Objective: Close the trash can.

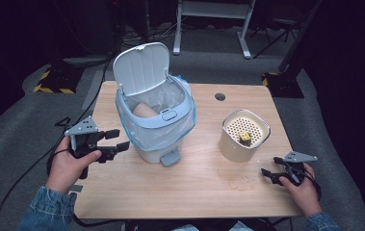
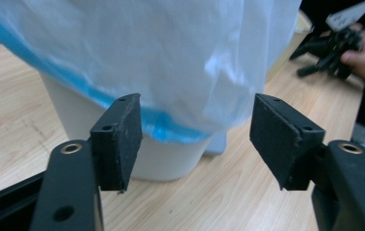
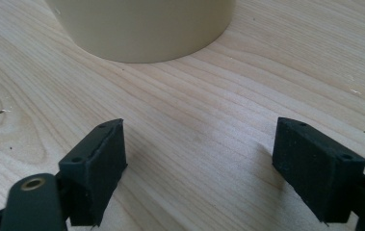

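Wooden table: left gripper open at nine o'clock of pedal bin; right gripper open, empty. Closing risks snagging, tearing liner.

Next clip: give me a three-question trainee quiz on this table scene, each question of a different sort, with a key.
1. True or false: the bin has its lid shut.
2. Multiple choice: where does the small yellow block lie? A) on the table B) on the perforated top of the cream pot C) inside the bin
3. Fill in: the left tool points toward the ____, with nothing between its pads.

Key:
1. False; the lid stands open.
2. B
3. bin; in the left gripper view its bag hangs just beyond the open jaws.
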Available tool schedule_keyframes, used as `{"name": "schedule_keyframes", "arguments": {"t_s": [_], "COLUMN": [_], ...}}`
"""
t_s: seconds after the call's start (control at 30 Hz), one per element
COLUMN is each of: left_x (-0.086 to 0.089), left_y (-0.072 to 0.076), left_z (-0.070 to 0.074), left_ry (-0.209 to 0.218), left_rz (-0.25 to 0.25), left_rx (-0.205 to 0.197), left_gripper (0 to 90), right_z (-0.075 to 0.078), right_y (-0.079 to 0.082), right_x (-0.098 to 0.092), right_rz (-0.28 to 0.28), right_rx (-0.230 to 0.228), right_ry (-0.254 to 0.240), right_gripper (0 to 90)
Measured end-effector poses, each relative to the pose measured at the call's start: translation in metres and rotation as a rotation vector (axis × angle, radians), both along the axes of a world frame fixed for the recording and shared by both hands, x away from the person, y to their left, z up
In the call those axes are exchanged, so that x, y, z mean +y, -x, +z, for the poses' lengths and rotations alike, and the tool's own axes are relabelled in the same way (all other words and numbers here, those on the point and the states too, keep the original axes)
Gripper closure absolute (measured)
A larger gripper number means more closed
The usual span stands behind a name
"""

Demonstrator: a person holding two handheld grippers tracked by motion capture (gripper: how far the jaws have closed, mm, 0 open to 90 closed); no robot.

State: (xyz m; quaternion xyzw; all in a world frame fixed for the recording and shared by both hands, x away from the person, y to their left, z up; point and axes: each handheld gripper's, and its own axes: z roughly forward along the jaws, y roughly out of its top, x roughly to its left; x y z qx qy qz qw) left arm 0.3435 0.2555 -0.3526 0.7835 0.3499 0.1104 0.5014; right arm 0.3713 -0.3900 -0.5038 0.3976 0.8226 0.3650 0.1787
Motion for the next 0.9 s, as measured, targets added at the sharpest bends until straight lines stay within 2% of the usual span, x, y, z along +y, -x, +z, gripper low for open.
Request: {"name": "schedule_keyframes", "arguments": {"t_s": [0.03, 0.23, 0.43, 0.6, 0.77, 0.9], "left_x": [0.0, 0.001, 0.003, 0.004, 0.006, 0.007], "left_y": [-0.001, -0.009, -0.024, -0.036, -0.047, -0.055], "left_z": [0.003, 0.027, 0.048, 0.068, 0.09, 0.103], "left_ry": [-0.009, 0.002, 0.0, 0.004, -0.023, -0.03], "left_rz": [0.006, 0.033, 0.065, 0.09, 0.097, 0.11], "left_rx": [-0.011, -0.071, -0.128, -0.163, -0.187, -0.198], "left_gripper": [36.8, 37.2, 37.9, 38.4, 38.5, 38.5], "right_z": [0.0, 0.0, 0.0, 0.0, 0.0, 0.0], "right_y": [0.0, 0.0, 0.0, 0.0, 0.0, 0.0], "right_x": [0.0, 0.0, 0.0, 0.0, 0.0, 0.0], "right_rz": [0.0, 0.0, 0.0, 0.0, 0.0, 0.001], "right_rx": [0.0, 0.0, 0.0, 0.0, 0.0, 0.0], "right_ry": [0.0, 0.0, 0.0, 0.0, 0.0, -0.001], "right_gripper": [19.3, 19.3, 19.3, 19.3, 19.3, 19.3]}}
